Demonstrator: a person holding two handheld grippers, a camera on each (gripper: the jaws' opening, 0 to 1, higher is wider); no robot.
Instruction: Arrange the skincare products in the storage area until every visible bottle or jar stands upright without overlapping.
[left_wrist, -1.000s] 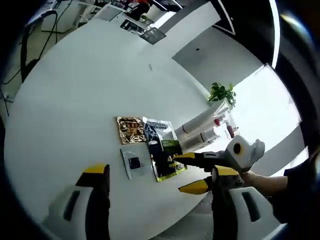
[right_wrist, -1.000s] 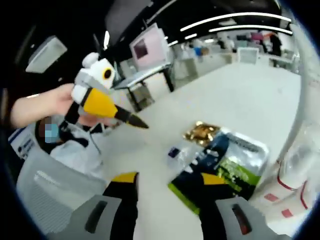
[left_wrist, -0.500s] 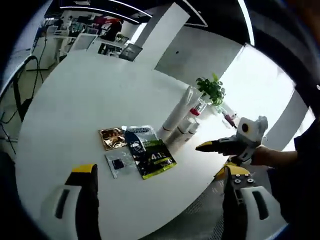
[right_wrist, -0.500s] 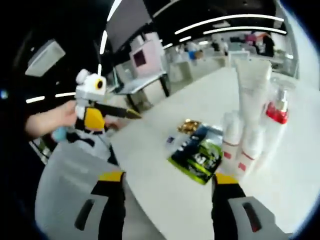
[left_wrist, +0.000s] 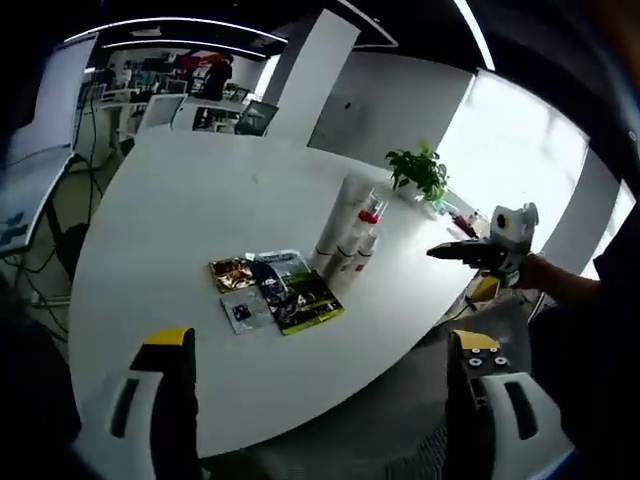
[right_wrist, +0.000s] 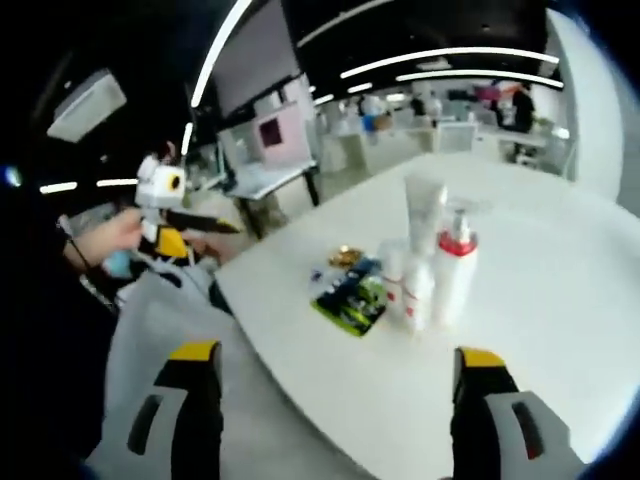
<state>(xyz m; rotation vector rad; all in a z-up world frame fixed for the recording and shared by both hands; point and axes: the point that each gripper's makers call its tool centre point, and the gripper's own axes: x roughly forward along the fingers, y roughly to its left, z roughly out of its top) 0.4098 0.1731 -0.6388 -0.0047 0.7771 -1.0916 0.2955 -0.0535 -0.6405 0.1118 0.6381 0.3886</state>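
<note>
Both grippers are off the round white table, hanging past its edge with nothing between the jaws. The left gripper has its yellow-tipped jaws spread wide, same deal for the right gripper. On the tabletop, nearest the edge, lie flat sachets: a dark packet with green print, a small clear sachet and a gold foil one. Just beyond them stands the upright cluster: a tall white tube, a red-collared pump bottle and small white bottles. Farther back sits a green potted plant.

Sachets lie flat on the table beside upright bottles.
</note>
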